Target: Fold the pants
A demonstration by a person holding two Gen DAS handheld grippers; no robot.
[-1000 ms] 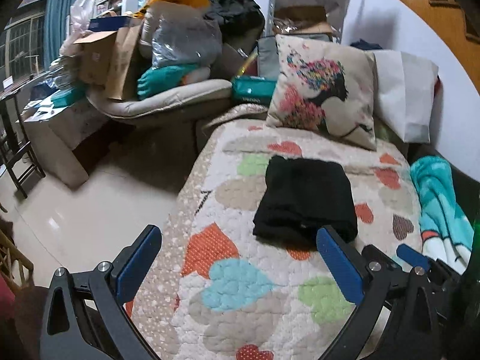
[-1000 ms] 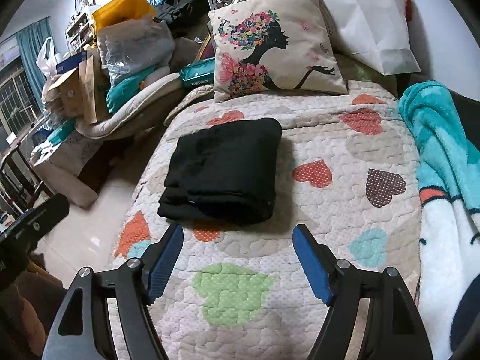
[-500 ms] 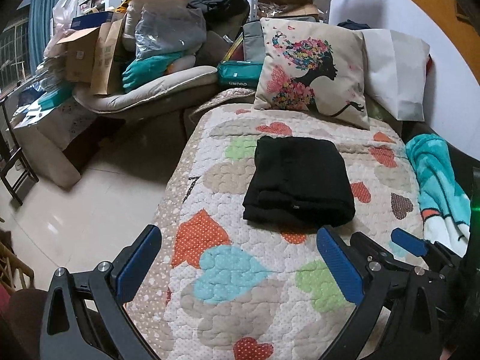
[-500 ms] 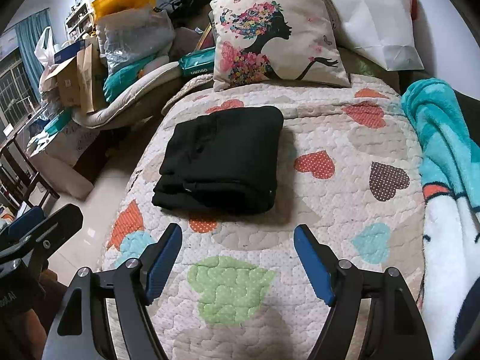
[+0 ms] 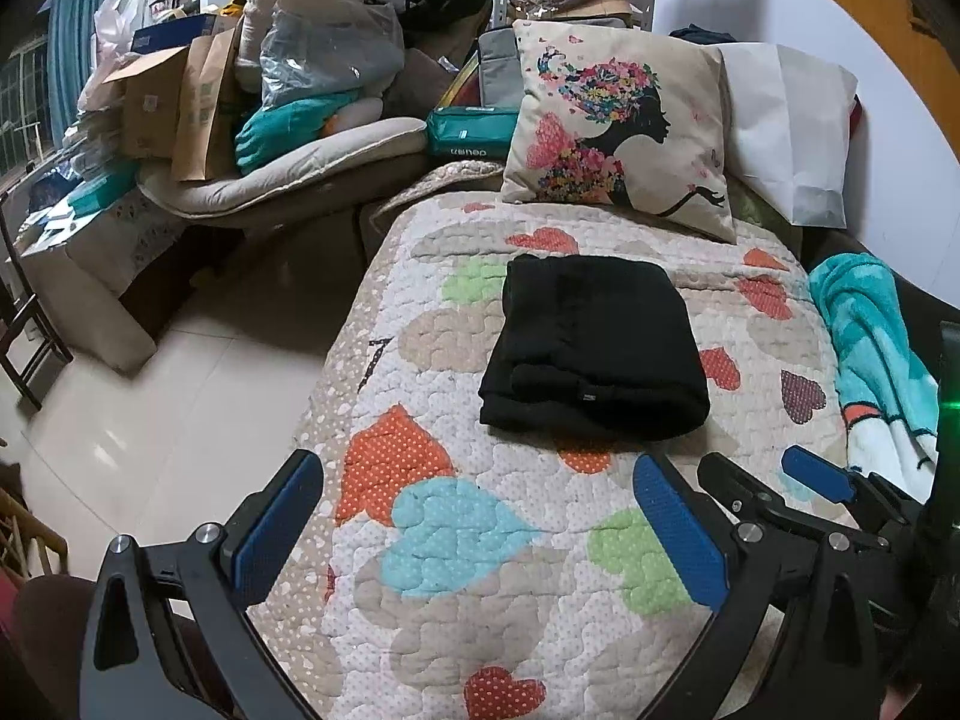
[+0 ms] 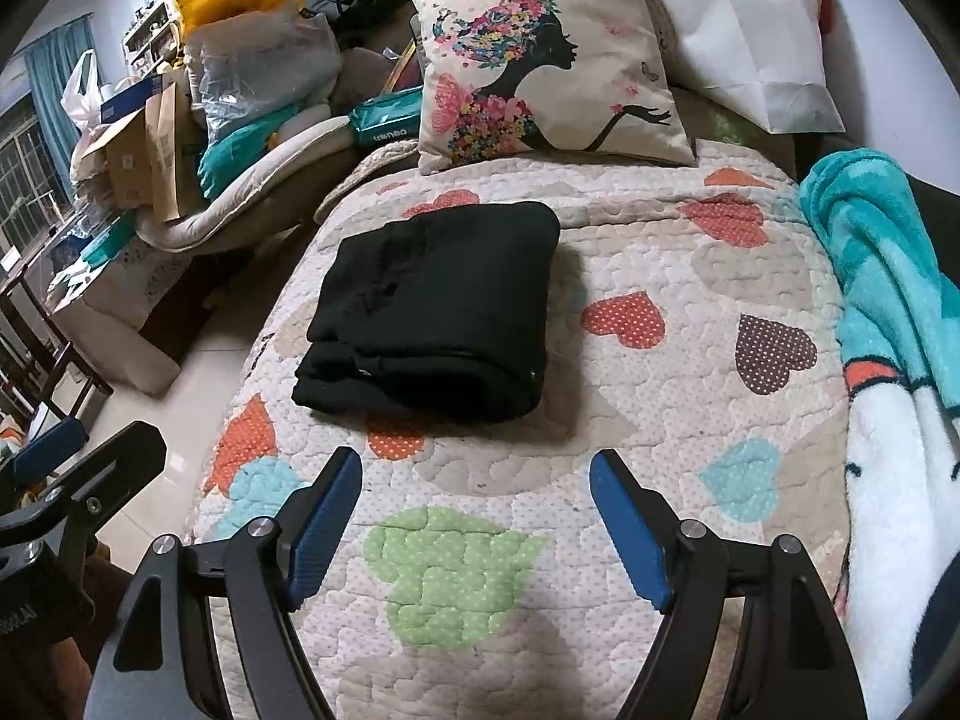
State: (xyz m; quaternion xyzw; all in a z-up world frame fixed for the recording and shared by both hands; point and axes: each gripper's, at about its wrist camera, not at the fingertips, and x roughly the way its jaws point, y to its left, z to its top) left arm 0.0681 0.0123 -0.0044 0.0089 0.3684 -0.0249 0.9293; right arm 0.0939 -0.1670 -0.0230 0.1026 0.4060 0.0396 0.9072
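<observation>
A pair of black fabric pants (image 5: 591, 348), folded into a thick rectangular bundle, is seen lying flat on a cream quilted cover with coloured heart patches (image 5: 480, 540). The bundle is placed towards the far end of the quilt, nearer its left edge than its right, with the layered fold edges turned towards the cameras. Nothing is in contact with it.

The left gripper (image 5: 480, 516) is held above the near part of the quilt, its blue-padded fingers (image 5: 678, 531) spread wide with nothing between them. The right gripper (image 6: 477, 516) is likewise held wide apart and empty, well short of the bundle; part of it is also seen at the right edge of the left wrist view.

A beige square cushion printed with a woman's black silhouette and flowers (image 6: 552, 60) is propped at the far edge of the quilt, just beyond the pants. A teal and white fleece blanket (image 6: 888, 324) is draped along the right edge. A pile of bags and cardboard boxes (image 5: 240, 78) is stacked beyond the left edge, across a pale tiled floor (image 5: 180, 396).
</observation>
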